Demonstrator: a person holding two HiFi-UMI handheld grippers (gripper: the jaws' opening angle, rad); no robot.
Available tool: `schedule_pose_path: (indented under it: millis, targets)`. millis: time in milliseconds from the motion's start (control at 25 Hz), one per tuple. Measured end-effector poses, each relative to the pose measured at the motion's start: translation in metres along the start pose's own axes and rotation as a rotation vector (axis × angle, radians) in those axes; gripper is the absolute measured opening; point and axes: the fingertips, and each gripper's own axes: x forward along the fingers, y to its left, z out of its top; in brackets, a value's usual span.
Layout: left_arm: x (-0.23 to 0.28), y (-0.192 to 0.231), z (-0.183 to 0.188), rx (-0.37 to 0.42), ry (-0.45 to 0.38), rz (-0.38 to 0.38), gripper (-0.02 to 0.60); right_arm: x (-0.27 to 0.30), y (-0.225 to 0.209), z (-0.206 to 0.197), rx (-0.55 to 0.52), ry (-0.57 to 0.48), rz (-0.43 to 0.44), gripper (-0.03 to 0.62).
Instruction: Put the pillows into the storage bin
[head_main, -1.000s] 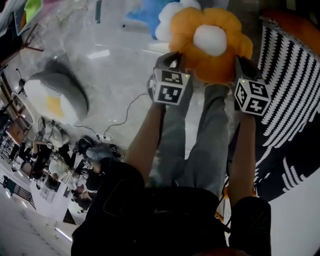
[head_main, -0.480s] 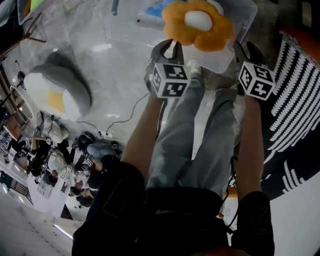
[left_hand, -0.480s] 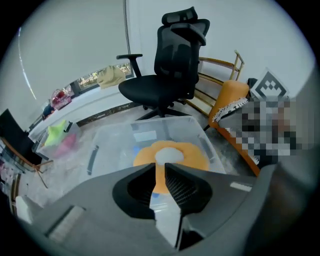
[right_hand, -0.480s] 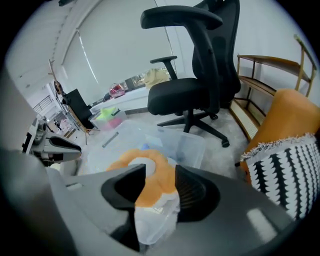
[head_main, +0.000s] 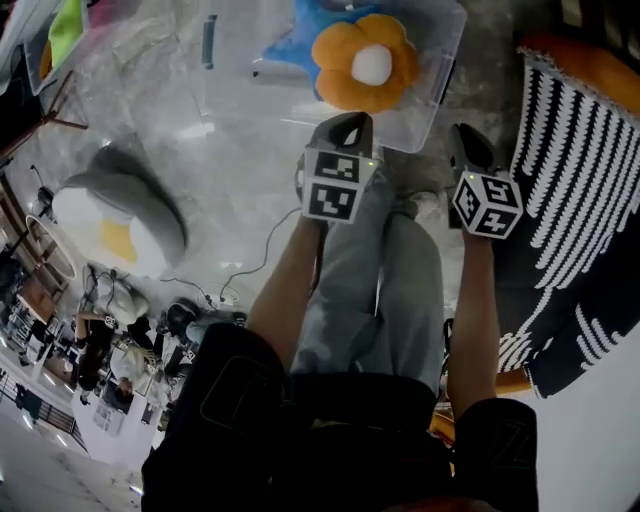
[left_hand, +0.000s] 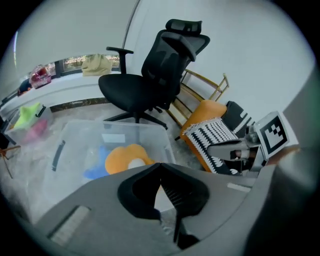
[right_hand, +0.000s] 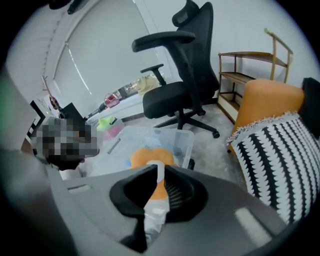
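**A:** Where is the orange flower pillow (head_main: 365, 64)?

**B:** Inside the storage bin (head_main: 432, 98), lying flat against a blue pillow (head_main: 288, 47). Neither gripper touches it.

**A:** And the grippers?

**B:** Both hang just outside the bin's near wall, on the person's side. The left gripper (left_hand: 160, 166) has its jaws pressed together on nothing. The right gripper (right_hand: 159, 167) has just been closing its jaws. They stand a narrow slit apart with nothing between them, and only the bin shows through the gap.

**A:** Why empty so close to the bin?

**B:** I'd judge that pillow is delivered, so there's nothing to hold, and drawn-in jaws won't snag the rim.

**A:** Anything left?

**B:** It seems so. A grey and white pillow (head_main: 115, 210) lies on the floor well left of the bin, and a striped pillow (head_main: 575, 170) leans just right of it. Either is soft and bulky, so it would probably need the jaws spread wide
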Motion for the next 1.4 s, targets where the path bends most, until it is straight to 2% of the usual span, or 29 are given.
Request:
schedule_pose_path:
  millis: [120, 200, 280, 400, 520, 640, 880, 1000, 1120, 1240, 1400]
  targets:
    - [-0.004, -0.052, 0.021, 0.025, -0.052, -0.096, 0.011, -0.034, -0.011, -0.008, 0.06, -0.051, -0.01, 0.003]
    - [-0.003, -0.092, 0.036, 0.055, -0.076, -0.145, 0.011, -0.061, -0.034, -0.008, 0.111, -0.096, -0.035, 0.003]
    - [-0.003, -0.129, 0.054, 0.091, -0.094, -0.198, 0.011, -0.089, -0.059, -0.009, 0.218, -0.165, -0.073, 0.003]
    - [-0.015, -0.185, 0.072, 0.077, -0.135, -0.279, 0.011, -0.138, -0.091, -0.033, 0.421, -0.248, -0.117, 0.003]
    - [-0.031, -0.254, 0.08, 0.142, -0.167, -0.328, 0.011, -0.211, -0.134, -0.063, 0.557, -0.316, -0.219, 0.003]
    - [-0.054, -0.322, 0.096, 0.172, -0.21, -0.412, 0.011, -0.314, -0.176, -0.065, 0.662, -0.476, -0.35, 0.003]
    - [-0.11, -0.44, 0.135, 0.261, -0.309, -0.47, 0.011, -0.468, -0.203, -0.043, 0.536, -0.64, -0.5, 0.002]
    - [-0.14, -0.506, 0.166, 0.307, -0.383, -0.524, 0.011, -0.537, -0.214, -0.036, 0.519, -0.766, -0.59, 0.003]
    - [-0.19, -0.589, 0.185, 0.398, -0.477, -0.598, 0.011, -0.614, -0.222, -0.029, 0.523, -0.858, -0.669, 0.003]
    - [-0.237, -0.639, 0.19, 0.492, -0.524, -0.629, 0.011, -0.684, -0.209, -0.026, 0.455, -0.892, -0.731, 0.003]
    - [-0.267, -0.684, 0.194, 0.537, -0.553, -0.625, 0.011, -0.753, -0.21, -0.046, 0.399, -0.912, -0.802, 0.003]
